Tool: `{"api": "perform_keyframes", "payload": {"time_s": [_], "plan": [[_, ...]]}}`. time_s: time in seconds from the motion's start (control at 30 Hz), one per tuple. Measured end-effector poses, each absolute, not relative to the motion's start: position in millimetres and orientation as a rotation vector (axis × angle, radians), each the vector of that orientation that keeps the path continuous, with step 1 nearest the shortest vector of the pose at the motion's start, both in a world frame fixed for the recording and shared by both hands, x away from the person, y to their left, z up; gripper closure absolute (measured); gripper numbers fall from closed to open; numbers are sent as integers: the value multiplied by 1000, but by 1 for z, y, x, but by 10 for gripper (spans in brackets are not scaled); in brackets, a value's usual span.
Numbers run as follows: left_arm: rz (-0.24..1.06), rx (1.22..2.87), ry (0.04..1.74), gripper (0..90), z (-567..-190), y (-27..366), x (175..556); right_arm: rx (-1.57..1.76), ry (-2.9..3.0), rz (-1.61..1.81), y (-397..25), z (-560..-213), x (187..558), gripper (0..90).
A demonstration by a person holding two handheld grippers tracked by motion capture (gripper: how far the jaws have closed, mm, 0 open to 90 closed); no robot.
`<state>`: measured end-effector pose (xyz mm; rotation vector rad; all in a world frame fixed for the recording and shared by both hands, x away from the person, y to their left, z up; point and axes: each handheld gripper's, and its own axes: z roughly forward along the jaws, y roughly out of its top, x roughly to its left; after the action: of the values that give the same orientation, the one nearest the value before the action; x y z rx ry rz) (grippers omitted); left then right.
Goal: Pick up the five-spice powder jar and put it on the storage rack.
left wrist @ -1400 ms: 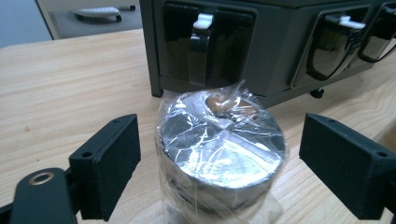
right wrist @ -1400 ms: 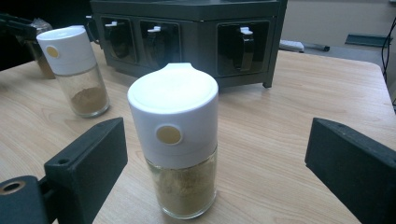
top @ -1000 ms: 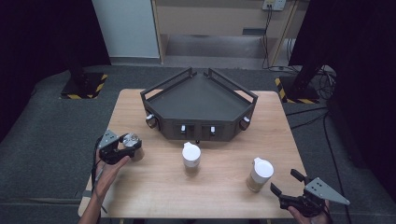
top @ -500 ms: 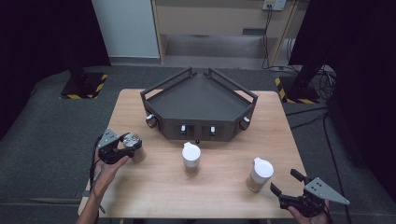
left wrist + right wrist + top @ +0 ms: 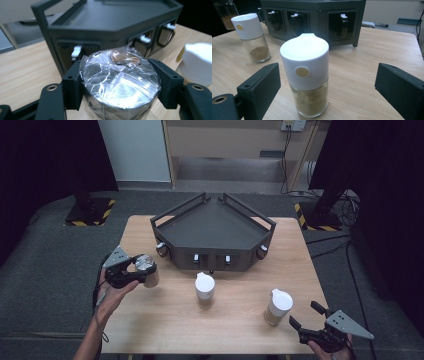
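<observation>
Clear plastic film, crinkled and shiny, covers the top of the jar (image 5: 120, 75) that the left hand-held gripper (image 5: 131, 272) clamps from both sides: in the left gripper view the two black jaws press against the jar's wall, left and right, with a little brown content showing under the film. In the high view this jar sits at the left part of the wooden tabletop (image 5: 230, 320), near the left front corner of the dark, angular rack (image 5: 212, 227) that stands at the far middle of the tabletop, and the person's left hand (image 5: 111, 295) grips the tool from below. The right hand-held gripper (image 5: 309, 316) is wide open and holds nothing; in the right gripper view its jaws stand well apart on either side of a white-capped glass shaker (image 5: 308, 80) with tan powder in it, touching neither side of it. That shaker stands upright near the front right of the tabletop, just beside the open jaws. A second white-capped shaker (image 5: 204, 287) with darker powder stands upright in the middle of the tabletop, just in front of the rack's row of small handled compartments (image 5: 302, 21).
</observation>
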<state>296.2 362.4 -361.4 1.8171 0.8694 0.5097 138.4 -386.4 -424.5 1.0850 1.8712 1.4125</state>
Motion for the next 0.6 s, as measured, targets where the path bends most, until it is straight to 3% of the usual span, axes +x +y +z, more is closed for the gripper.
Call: {"api": "perform_keyframes", "payload": {"time_s": [0.6], "plan": [[517, 1831, 829, 334, -287, 323, 333, 1080, 1870, 1419, -388, -425, 138, 63]]}}
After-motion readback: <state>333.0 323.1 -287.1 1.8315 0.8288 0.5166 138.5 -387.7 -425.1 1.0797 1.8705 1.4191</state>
